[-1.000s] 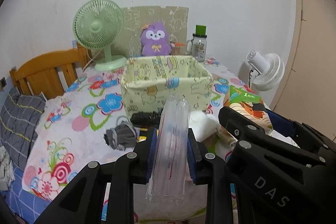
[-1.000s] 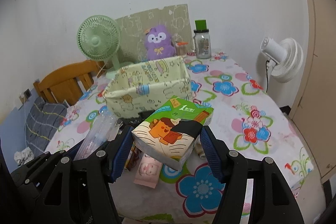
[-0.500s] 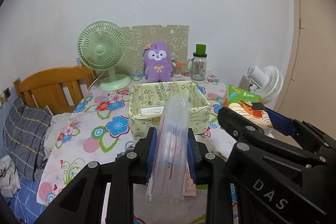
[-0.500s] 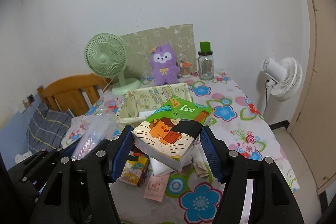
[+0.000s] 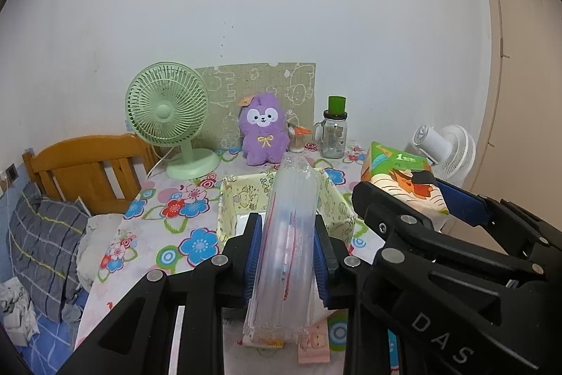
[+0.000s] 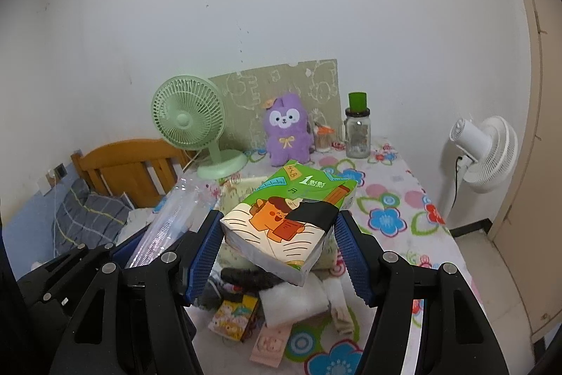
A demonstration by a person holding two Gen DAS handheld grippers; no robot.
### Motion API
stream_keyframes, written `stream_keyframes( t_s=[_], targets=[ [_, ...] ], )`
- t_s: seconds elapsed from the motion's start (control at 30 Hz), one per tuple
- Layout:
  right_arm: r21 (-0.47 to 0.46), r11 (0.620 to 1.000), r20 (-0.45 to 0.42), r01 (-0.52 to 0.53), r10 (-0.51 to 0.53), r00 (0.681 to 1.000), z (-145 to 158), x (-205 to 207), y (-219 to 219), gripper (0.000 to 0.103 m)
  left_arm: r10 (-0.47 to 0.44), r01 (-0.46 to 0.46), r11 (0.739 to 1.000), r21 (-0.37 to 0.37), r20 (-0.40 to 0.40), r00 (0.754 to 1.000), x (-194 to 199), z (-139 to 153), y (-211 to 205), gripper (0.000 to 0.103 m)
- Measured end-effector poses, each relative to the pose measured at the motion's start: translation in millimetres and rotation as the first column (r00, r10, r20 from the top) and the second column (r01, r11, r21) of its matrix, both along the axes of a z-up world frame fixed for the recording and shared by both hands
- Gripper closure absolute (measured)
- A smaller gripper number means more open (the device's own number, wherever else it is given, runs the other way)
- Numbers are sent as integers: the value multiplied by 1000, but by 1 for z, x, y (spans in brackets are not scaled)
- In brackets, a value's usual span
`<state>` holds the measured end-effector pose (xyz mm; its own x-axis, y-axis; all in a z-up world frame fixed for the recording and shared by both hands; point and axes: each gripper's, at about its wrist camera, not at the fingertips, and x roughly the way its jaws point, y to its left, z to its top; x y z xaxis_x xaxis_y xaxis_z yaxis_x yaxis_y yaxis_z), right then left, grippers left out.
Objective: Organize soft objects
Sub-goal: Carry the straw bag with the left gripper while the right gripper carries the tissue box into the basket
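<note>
A: What holds what on the table?

B: A pale yellow fabric storage box with cartoon prints (image 5: 232, 199) sits on the flower-patterned tablecloth (image 5: 158, 234). Something white and flat lies inside it; the clear pack hides the rest. Behind it stand a glass mason jar with a green cap (image 5: 335, 132) (its contents too small to tell) and a purple plush rabbit (image 5: 262, 132).

A: And the grippers?

B: The left gripper (image 5: 287, 255) is clamped on a clear plastic pack of soft white items (image 5: 286, 234), held upright in the air above the box's near wall. The right gripper (image 6: 279, 245) squeezes a green and white tissue pack with an orange cartoon figure (image 6: 284, 220), tilted, also off the table.

A: What lies loose?

B: Near the table's front edge, in the right wrist view: a black sock-like piece (image 6: 249, 278), a folded white cloth (image 6: 298, 301), a small colourful packet (image 6: 233, 315) and a pink packet (image 6: 270, 343), all crowded together.

A: Any change from a second ago?

B: Both grippers have pulled up and back. The box, which filled the middle of the left view, now looks smaller and lower, and more wall shows above the mint green desk fan (image 5: 165, 115). Both grips are unchanged.
</note>
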<state>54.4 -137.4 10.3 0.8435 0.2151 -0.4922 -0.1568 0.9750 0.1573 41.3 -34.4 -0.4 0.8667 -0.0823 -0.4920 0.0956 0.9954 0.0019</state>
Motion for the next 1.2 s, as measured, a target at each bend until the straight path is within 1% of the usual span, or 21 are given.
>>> stream_keyframes(
  t_s=[0.17,0.3,0.6,0.73,0.87,1.2],
  targets=[
    [4,1000,1,-11,11,1000,0,20,3,35,-4,5,1000,7,-11,1000,20,0,-1,76],
    [7,1000,-7,-12,12,1000,-3,40,4,35,9,-9,1000,18,-10,1000,36,0,-3,76],
    [1,1000,-23,-7,7,1000,-9,80,4,35,12,-12,1000,9,-34,999,75,-4,-2,76],
    [-4,1000,-32,-12,12,999,-14,97,6,35,12,-12,1000,0,-52,999,93,-9,1,76],
    [17,999,-50,-34,35,998,-21,116,8,35,18,-18,1000,-2,-68,998,108,-14,3,75],
    [5,999,-97,-33,33,995,-44,153,11,35,20,-21,1000,-3,-124,992,145,-35,7,73]
  ],
)
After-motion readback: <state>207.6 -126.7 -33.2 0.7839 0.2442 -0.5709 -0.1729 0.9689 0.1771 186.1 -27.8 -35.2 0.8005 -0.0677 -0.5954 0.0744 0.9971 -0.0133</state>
